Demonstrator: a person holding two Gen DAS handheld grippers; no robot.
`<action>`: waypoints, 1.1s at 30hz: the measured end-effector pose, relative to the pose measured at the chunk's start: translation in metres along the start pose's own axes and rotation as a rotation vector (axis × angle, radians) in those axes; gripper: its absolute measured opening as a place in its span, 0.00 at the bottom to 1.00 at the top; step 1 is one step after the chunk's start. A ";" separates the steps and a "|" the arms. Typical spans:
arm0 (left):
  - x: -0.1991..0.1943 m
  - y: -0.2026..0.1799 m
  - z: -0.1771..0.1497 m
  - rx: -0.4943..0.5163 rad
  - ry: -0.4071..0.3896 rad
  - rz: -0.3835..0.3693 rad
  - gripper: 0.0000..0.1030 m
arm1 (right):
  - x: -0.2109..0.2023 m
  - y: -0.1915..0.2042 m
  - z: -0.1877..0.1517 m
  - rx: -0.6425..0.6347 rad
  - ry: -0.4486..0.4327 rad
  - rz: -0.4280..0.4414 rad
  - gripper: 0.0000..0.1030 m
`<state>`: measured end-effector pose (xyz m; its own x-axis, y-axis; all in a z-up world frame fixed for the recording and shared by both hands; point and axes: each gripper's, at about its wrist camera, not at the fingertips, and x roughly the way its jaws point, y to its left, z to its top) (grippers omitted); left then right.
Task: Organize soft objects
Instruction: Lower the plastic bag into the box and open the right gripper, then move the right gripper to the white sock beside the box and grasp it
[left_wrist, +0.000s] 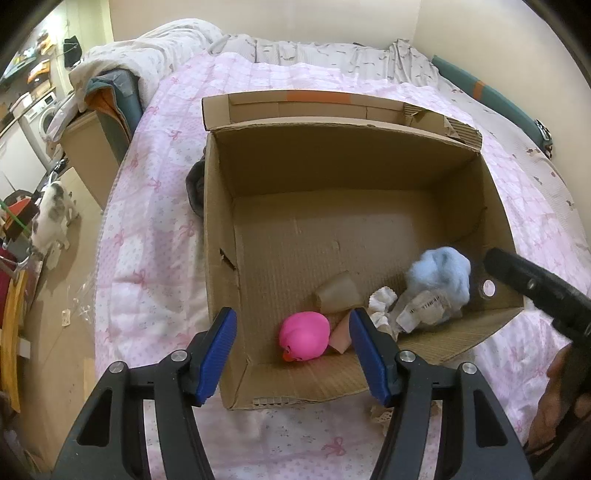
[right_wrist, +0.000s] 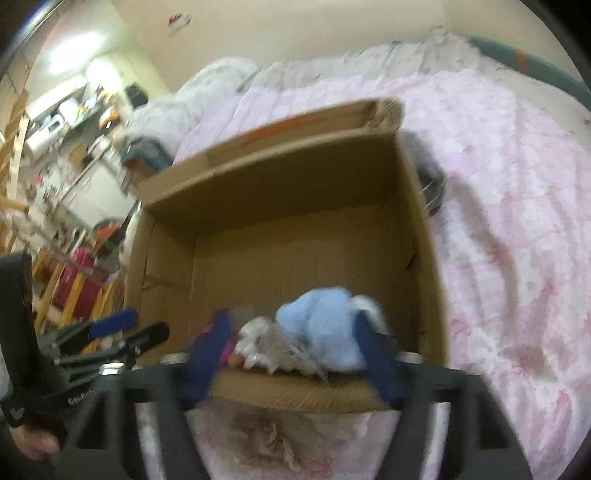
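Pink-and-white quilted bedding with a bow pattern (left_wrist: 155, 229) covers a bed in a small bedroom, and an open brown cardboard box (left_wrist: 369, 177) sits on it with its flaps up. Inside the box, gathered along its near edge and toward its near right corner, lie the soft things: a bright pink rubbery duck-shaped toy (left_wrist: 304, 335), a beige soft block (left_wrist: 337, 294), a white frilly fabric piece (left_wrist: 382, 303), and a fluffy light blue plush (left_wrist: 439, 275) with a clear wrapper and white label. The left gripper (left_wrist: 293, 354) hangs over the box's near edge, its blue-padded fingers spread wide and empty, the pink toy between and below them. The right gripper (right_wrist: 295, 354) hovers at the same edge, fingers apart around the blue plush without visibly clamping it; blur makes contact hard to judge. A lacy cream cloth (right_wrist: 266, 439) lies on the bedding just outside the box's near edge. Risks, as a judgement: a finger could catch the cardboard rim and shove the box across the slippery quilt, or pinch the crinkly wrapper instead of the plush, so it slips free. The label's print is too small to read; partial lettering on the left gripper's body looks like "GenRob".
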<state>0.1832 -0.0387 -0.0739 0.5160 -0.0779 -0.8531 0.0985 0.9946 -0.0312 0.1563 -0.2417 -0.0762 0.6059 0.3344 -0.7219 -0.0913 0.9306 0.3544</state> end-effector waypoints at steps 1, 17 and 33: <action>0.000 0.000 0.000 0.001 -0.001 0.000 0.58 | -0.002 -0.002 0.001 0.007 -0.006 0.007 0.76; -0.032 -0.007 -0.017 0.038 -0.037 0.005 0.58 | -0.019 -0.011 -0.003 0.032 0.042 0.005 0.76; -0.043 -0.016 -0.075 -0.034 0.034 -0.029 0.58 | -0.031 -0.040 -0.051 0.177 0.196 -0.070 0.76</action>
<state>0.0954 -0.0466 -0.0763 0.4837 -0.1053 -0.8689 0.0842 0.9937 -0.0735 0.1013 -0.2821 -0.0983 0.4395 0.3084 -0.8436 0.0956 0.9178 0.3853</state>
